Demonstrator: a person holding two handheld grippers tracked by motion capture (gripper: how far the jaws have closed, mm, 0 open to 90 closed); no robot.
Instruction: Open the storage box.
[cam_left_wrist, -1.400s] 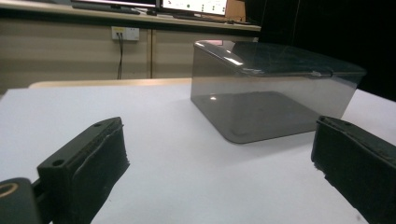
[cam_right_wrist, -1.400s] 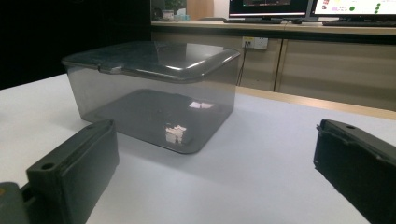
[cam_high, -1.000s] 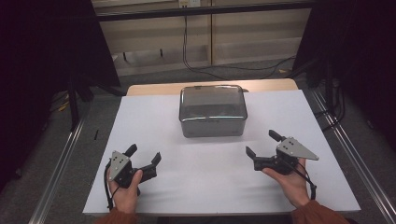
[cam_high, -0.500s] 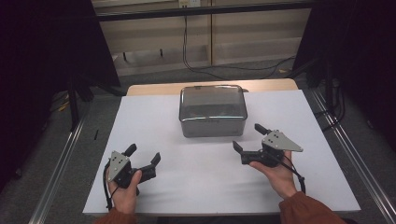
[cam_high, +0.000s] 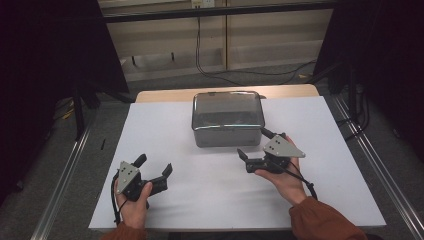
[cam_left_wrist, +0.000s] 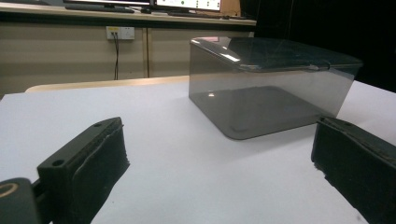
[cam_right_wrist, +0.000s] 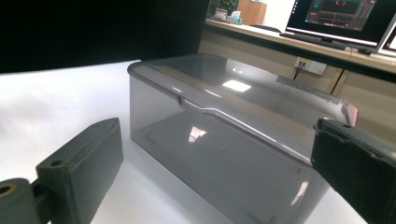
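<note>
Your right gripper (cam_high: 256, 144) sits just off the near right corner of the smoky transparent box (cam_high: 227, 120), at roughly 5 o'clock from the box centre in the high view. Its jaws are spread wide with nothing between them. One jaw lies close beside the right end of the box's front wall; whether it touches cannot be told. In the right gripper view the box (cam_right_wrist: 224, 140) lies between and beyond the two jaws, close ahead, lid seated on the rim.

Your left gripper (cam_high: 154, 170) rests low over the white table sheet (cam_high: 165, 130), at about 7 o'clock from the box and well apart from it. Its jaws are likewise spread apart and hold nothing. In the left gripper view the box (cam_left_wrist: 268, 84) stands ahead toward 1 o'clock, beyond the jaw tips, with bare sheet between.

The box stands upright at the far middle of the sheet, at 12 o'clock from your position, lid closed. Its back edge lies near the exposed wooden tabletop (cam_high: 165, 95) at the far side of the sheet.
</note>
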